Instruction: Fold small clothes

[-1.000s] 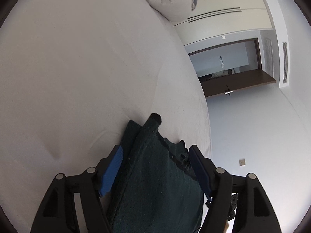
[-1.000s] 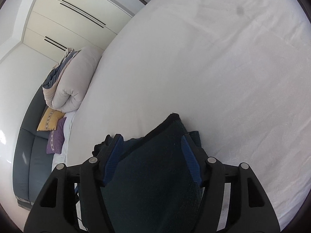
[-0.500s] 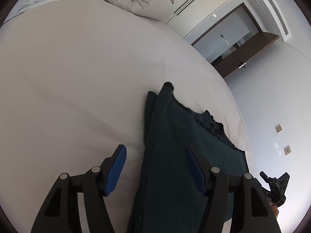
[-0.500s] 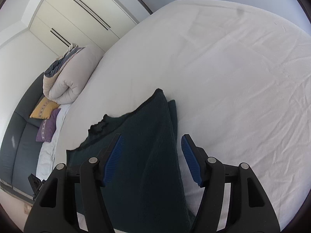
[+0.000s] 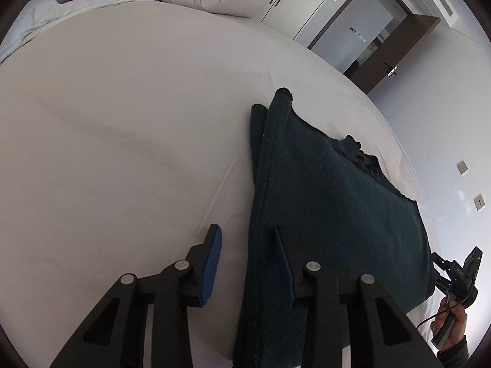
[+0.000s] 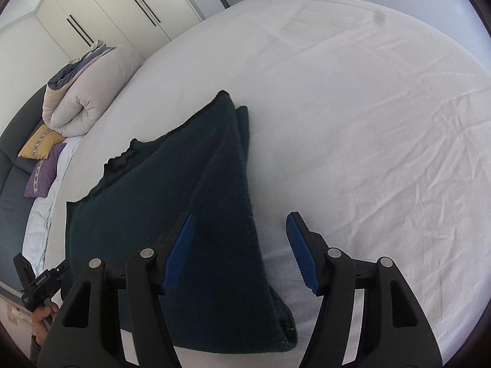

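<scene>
A dark green garment lies folded flat on the white bed, with a stacked folded edge on its left side in the left wrist view. It also shows in the right wrist view, with the folded edge on its right. My left gripper is open over the garment's left edge, holding nothing. My right gripper is open over the garment's right edge, holding nothing. The right gripper also shows in the left wrist view, past the garment's right side.
The white bed sheet spreads wide around the garment. A rolled duvet and yellow and purple pillows lie at the head end. Wardrobe doors and a doorway stand beyond the bed.
Both grippers let go of the garment and drew back. The garment went from lifted between the fingers to lying flat on the bed. Both grippers shifted outward to the garment's side edges.
</scene>
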`<state>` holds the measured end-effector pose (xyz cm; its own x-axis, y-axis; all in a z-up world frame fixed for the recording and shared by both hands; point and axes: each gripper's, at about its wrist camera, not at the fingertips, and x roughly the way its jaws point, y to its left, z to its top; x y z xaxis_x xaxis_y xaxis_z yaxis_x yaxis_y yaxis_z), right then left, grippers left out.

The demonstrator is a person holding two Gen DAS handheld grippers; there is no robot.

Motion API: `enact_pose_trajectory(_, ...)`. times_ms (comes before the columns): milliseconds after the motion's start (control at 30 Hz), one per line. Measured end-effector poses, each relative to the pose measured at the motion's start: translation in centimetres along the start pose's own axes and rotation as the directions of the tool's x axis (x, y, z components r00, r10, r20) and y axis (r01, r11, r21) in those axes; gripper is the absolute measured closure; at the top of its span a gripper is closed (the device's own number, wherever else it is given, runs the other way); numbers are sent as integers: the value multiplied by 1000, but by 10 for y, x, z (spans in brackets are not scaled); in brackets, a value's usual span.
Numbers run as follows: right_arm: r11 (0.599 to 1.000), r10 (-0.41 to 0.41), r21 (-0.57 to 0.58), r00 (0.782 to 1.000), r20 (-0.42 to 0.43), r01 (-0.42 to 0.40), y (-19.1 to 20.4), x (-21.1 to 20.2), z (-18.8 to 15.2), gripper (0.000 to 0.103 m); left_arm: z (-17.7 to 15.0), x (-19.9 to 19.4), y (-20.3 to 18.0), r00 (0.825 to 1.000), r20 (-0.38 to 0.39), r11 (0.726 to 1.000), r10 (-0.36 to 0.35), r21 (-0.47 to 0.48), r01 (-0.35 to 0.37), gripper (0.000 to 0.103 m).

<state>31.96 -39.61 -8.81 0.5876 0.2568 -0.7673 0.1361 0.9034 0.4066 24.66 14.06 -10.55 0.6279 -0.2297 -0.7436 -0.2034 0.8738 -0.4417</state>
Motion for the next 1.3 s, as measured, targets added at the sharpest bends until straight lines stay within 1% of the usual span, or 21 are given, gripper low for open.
enact_pose_trajectory(100,998,-30,56,999,35,28,-16,-7,7,42,-2,-6,2,1000,1,1000,13,-6,-13,65)
enact_pose_trajectory(133,997,-26,80,998,48,22,-27,-14,15,42,-3,-14,0,999,13,999,45,-4,-45,65)
enact_pose_trajectory(200,994,43,98,994,99,-53,-21,-29,17,42,-1,-35,-14,989,93,992,112,47,-116,68)
enact_pose_trajectory(267,986,142,70,982,124,-151,-9,-42,21,42,3,-52,-37,974,176,981,142,109,-163,67)
enact_pose_trajectory(333,959,275,44,956,97,-281,16,-39,19,42,9,-50,-71,975,179,963,131,211,-168,62)
enact_pose_trajectory(367,939,339,34,939,62,-341,31,-32,16,42,10,-43,-90,975,176,945,135,272,-180,59)
enact_pose_trajectory(433,883,469,44,883,-28,-468,61,-9,6,42,9,-23,-120,977,159,910,139,368,-190,55)
enact_pose_trajectory(500,833,552,103,828,-100,-543,83,19,-7,42,6,5,-135,984,104,900,148,399,-177,55)
enact_pose_trajectory(533,816,577,133,806,-133,-562,92,36,-15,42,4,19,-137,982,77,899,170,397,-186,55)
enact_pose_trajectory(600,820,572,176,798,-193,-545,103,65,-34,42,-6,43,-130,977,23,901,212,383,-205,54)
enact_pose_trajectory(633,821,571,187,791,-221,-540,105,72,-47,43,-9,44,-122,980,30,912,196,363,-193,53)
enact_pose_trajectory(667,825,565,188,793,-228,-533,100,78,-52,46,-12,41,-116,982,39,919,183,348,-185,52)
enact_pose_trajectory(700,827,562,186,798,-219,-531,95,80,-56,54,-14,39,-112,983,38,922,180,342,-182,52)
enact_pose_trajectory(767,812,580,211,793,-185,-545,75,78,-54,56,-18,35,-110,982,41,920,185,346,-187,52)
enact_pose_trajectory(867,795,579,271,812,-72,-543,26,64,-43,61,-21,32,-110,980,45,918,193,344,-197,52)
enact_pose_trajectory(933,780,565,324,825,4,-536,-10,52,-38,71,-23,31,-111,979,51,918,198,340,-203,52)
enact_pose_trajectory(1100,778,480,383,864,149,-498,-74,16,-30,71,-26,31,-112,977,57,915,203,346,-210,52)
enact_pose_trajectory(1133,791,445,388,880,168,-474,-82,9,-29,66,-27,31,-111,978,56,916,201,344,-208,52)
enact_pose_trajectory(1200,818,332,421,920,208,-390,-98,-10,-26,61,-27,31,-110,979,56,917,196,343,-203,52)
enact_pose_trajectory(1267,793,321,460,916,242,-400,-105,-19,-25,61,-28,31,-109,979,60,917,194,344,-203,52)
enact_pose_trajectory(1300,795,326,448,910,254,-410,-99,-23,-22,61,-29,30,-109,979,62,917,194,344,-203,52)
